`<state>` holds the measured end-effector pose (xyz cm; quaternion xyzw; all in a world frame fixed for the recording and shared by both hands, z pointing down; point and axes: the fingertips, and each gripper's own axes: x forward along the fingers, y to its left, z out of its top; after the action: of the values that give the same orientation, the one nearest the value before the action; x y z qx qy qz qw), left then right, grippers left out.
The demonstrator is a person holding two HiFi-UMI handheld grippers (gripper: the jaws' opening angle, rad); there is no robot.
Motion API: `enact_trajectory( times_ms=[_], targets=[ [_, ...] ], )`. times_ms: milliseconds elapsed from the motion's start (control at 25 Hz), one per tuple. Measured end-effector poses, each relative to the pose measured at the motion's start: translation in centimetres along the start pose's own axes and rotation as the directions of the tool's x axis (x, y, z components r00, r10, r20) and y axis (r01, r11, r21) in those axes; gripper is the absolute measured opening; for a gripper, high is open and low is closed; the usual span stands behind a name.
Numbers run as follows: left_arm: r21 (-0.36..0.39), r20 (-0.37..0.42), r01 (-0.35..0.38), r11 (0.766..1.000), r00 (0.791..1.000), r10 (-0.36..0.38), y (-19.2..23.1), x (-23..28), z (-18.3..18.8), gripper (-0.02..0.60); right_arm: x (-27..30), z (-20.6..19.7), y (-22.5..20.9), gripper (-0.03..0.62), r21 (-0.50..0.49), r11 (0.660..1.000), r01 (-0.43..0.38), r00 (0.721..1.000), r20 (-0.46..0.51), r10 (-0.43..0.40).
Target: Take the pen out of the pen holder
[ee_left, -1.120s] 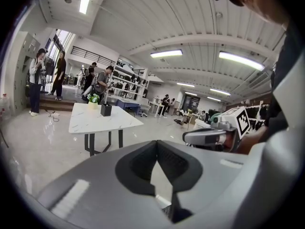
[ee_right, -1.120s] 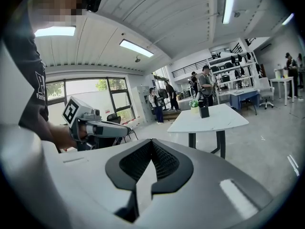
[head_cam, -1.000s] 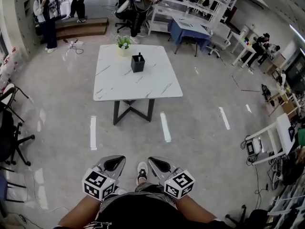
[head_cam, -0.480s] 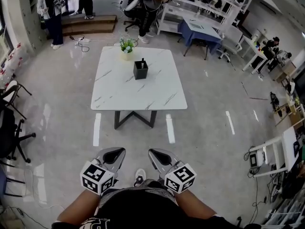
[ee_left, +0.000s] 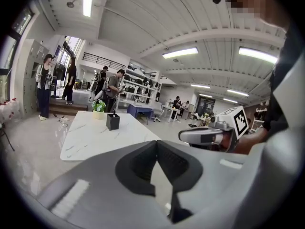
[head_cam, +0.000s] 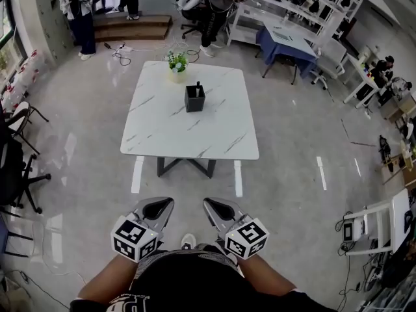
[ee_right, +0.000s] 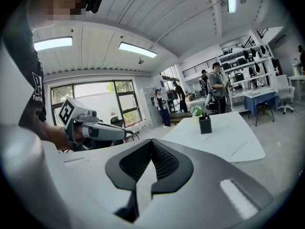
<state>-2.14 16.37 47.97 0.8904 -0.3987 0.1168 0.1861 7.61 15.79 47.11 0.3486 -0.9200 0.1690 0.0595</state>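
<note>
A black square pen holder (head_cam: 194,99) stands on the white marble table (head_cam: 188,132), far ahead of me, with a dark pen (head_cam: 197,85) sticking up out of it. The same holder appears small in the left gripper view (ee_left: 113,121) and in the right gripper view (ee_right: 205,125). My left gripper (head_cam: 166,201) and right gripper (head_cam: 208,202) are held close to my body over the floor, well short of the table. Both have their jaws together with nothing between them.
A small potted plant (head_cam: 176,64) sits at the table's far edge behind the holder. Black chairs (head_cam: 16,168) stand at the left. Several people (head_cam: 81,8) stand beyond the table, and desks and shelving (head_cam: 292,38) fill the back right. White floor marks (head_cam: 137,174) lie before the table.
I have moved closer to the table, which now sits lower and larger in the head view. Both grippers have stayed shut in front of my body.
</note>
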Motion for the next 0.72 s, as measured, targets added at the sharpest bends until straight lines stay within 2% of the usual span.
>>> enact_trajectory(
  times_ms=[400,720],
  targets=[
    [0.004,-0.003,-0.042,0.999,0.999,0.042,0.4,3.2,1.8,0.057,-0.1,1.3,-4.4,0.0,0.005,1.0,-0.023,1.0,0.007,0.023],
    [0.02,-0.01,-0.038,0.999,0.999,0.038,-0.2,4.8,2.7,0.057,-0.3,1.7,-5.2,0.0,0.013,0.999,-0.039,0.999,0.012,0.039]
  ],
)
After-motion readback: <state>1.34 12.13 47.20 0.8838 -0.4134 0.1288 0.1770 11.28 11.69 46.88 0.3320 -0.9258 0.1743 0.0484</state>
